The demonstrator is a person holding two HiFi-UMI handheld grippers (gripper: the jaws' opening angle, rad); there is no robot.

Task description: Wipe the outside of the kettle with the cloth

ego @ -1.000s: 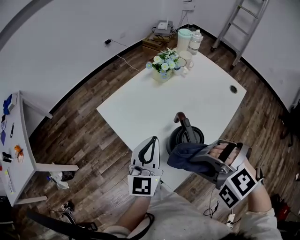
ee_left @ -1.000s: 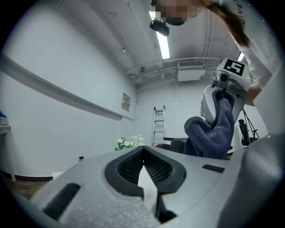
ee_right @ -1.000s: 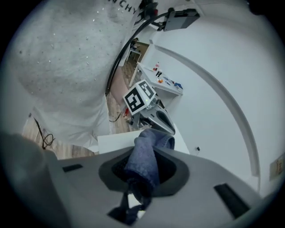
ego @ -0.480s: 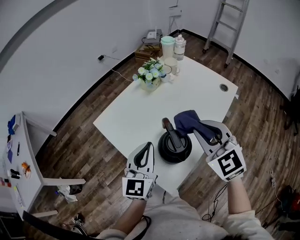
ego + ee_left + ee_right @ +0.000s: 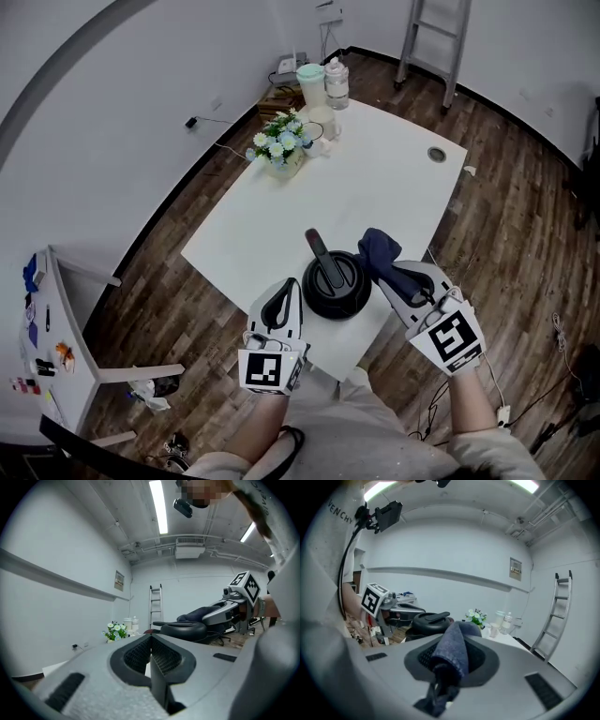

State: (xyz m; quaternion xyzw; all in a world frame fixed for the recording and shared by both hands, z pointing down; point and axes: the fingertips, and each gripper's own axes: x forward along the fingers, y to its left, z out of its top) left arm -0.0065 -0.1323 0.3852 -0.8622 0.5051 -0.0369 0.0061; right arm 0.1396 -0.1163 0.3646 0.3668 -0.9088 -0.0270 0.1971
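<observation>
table [image 5: 375, 187] centre bare, open | kettle [image 5: 336, 287] with cloth [image 5: 378, 251] beside fills near edge | flowers [image 5: 278, 143], bottles [image 5: 335, 80] crowd far corner

Black kettle [image 5: 335, 292], dark blue cloth [image 5: 378, 251], white table [image 5: 361, 173], brown plank floor [image 5: 511, 220]

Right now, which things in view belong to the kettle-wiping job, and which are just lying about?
Job in hand:
kettle
cloth
right gripper, shut on the cloth
left gripper, shut and empty, beside the kettle

Lying about:
flowers
lidded container
bottle
ladder
side table
</observation>
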